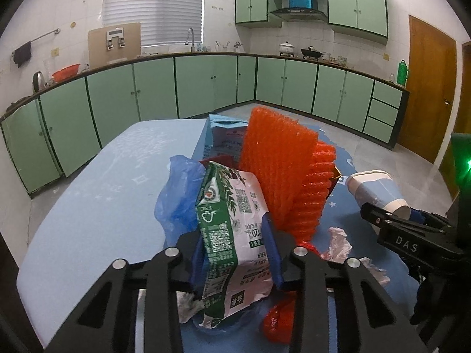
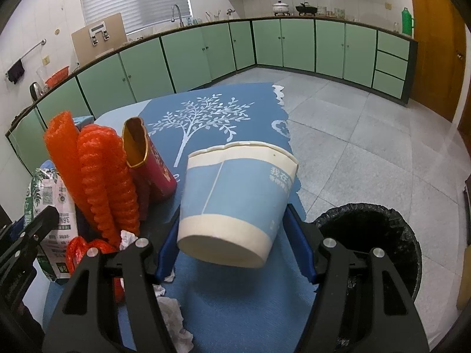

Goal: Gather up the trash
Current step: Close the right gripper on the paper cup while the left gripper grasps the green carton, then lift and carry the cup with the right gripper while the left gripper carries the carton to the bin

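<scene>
Right wrist view: paper cup (image 2: 235, 206), blue-and-white, is being held on its side between the blue pads (image 2: 300, 244) of the right gripper (image 2: 235, 253), base toward the camera, crushed rim pointing away. Cup is sitting above the blue table cloth (image 2: 235, 309), just left of the black-lined trash bin (image 2: 368, 250) on the floor.

Judgement: step in hand is carrying the cup to the bin. To do it well, swing right until the cup is fully over the bin's mouth before parting the fingers; grip is on a soft wall, so squeezing harder risks further collapse.

Left wrist view: left gripper (image 1: 235, 253) is clamping a green-and-white milk carton (image 1: 232, 235), flattened and tilted, well left of the bin. Behind the carton, orange foam netting (image 1: 279, 170) is standing upright, blue plastic bag (image 1: 176, 194) at its left; crumpled tissue (image 1: 338, 241) is lying between carton and bin side.

Pose: both grippers are pointing forward, roughly level, right one nearer the table edge.
</scene>
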